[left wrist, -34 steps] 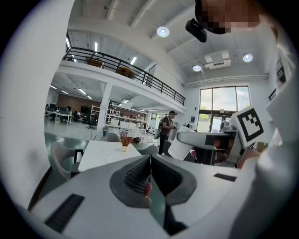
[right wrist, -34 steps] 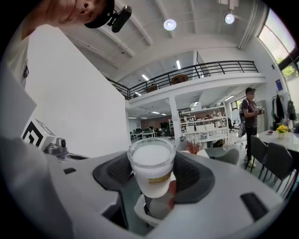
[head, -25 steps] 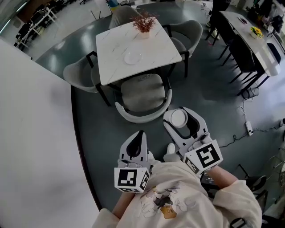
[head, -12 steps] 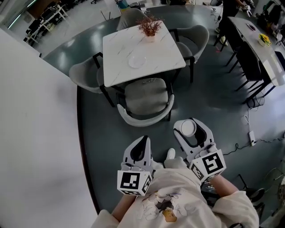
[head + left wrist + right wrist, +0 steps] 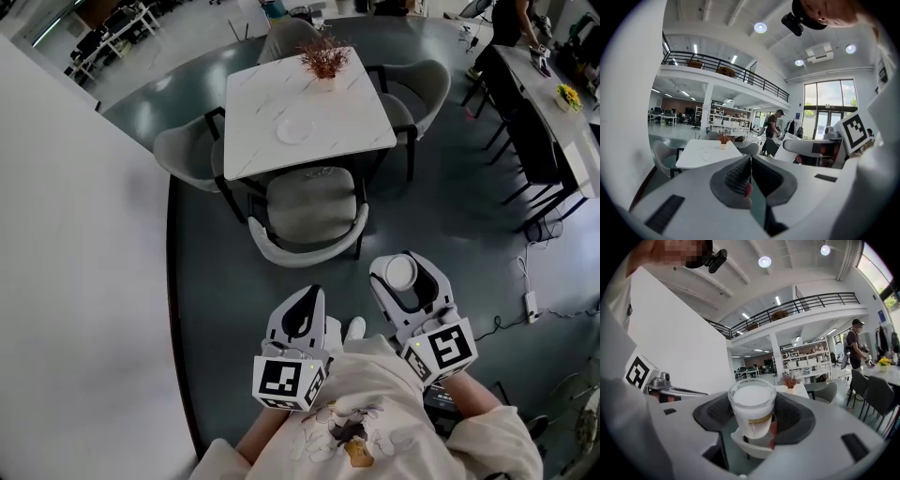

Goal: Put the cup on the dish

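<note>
— Both grippers sit lower and further right in the head view than a second ago. The right gripper and its cup have drawn away from the near chair.

— Has the table shifted too?

— Only in the frame. The white table now lies a little more to the right. The dish keeps the same spot on the tabletop, bare, on the near side of the reddish potted plant. The pale wall on the left looks much as it did.

— How is the cup held?

— As before. In the right gripper view the jaws pinch its sides low down, one dark pad on each side. It stands upright, a whitish cup with a tan band round it. It hangs over the grey floor, on the near side of the chair and well apart from the dish.

— And the other one?

— The left gripper has its jaws pressed together with nothing between them, the same as half a second ago. It is held just beside the right one, close to the person's chest.

— Anyone else about?

— The left gripper view shows a person in a cap standing by the desks beyond the table.
</note>
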`<state>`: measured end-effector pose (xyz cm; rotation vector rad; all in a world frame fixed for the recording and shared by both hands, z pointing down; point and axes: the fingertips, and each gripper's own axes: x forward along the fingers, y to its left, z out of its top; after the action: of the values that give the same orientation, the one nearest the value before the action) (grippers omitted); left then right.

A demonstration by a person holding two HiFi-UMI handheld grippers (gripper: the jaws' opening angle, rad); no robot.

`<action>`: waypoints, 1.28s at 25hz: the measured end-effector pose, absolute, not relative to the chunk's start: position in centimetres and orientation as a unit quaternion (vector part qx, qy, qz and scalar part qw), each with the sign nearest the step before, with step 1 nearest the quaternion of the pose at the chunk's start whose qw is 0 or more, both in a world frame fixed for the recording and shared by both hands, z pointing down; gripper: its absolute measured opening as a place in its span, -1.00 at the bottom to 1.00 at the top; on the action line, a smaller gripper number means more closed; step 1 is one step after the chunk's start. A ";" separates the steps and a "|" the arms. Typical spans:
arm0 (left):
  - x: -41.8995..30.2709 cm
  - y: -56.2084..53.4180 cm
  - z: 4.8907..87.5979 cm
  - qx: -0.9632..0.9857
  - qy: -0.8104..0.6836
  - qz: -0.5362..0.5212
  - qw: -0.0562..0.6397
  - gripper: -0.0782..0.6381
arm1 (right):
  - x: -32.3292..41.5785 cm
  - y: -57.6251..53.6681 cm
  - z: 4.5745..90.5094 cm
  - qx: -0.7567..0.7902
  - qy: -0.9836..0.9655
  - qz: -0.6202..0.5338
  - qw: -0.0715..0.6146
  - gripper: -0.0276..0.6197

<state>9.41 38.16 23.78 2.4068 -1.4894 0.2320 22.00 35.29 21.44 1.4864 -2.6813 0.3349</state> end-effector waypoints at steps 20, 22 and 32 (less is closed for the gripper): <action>7.4 32.0 24.7 0.838 -0.514 0.071 0.167 -0.76 | 20.7 29.7 22.3 0.497 -0.858 0.126 0.039 -0.10; 7.0 30.7 24.7 0.839 -0.512 0.071 0.168 -0.76 | 20.4 28.6 22.3 0.499 -0.856 0.127 0.042 -0.10; 4.4 23.4 24.3 0.840 -0.509 0.069 0.176 -0.76 | 17.4 21.9 22.6 0.489 -0.860 0.132 0.064 -0.10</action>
<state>4.45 23.38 24.28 2.3788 -1.4401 0.1944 17.38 21.86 22.62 1.4757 -2.5979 0.3991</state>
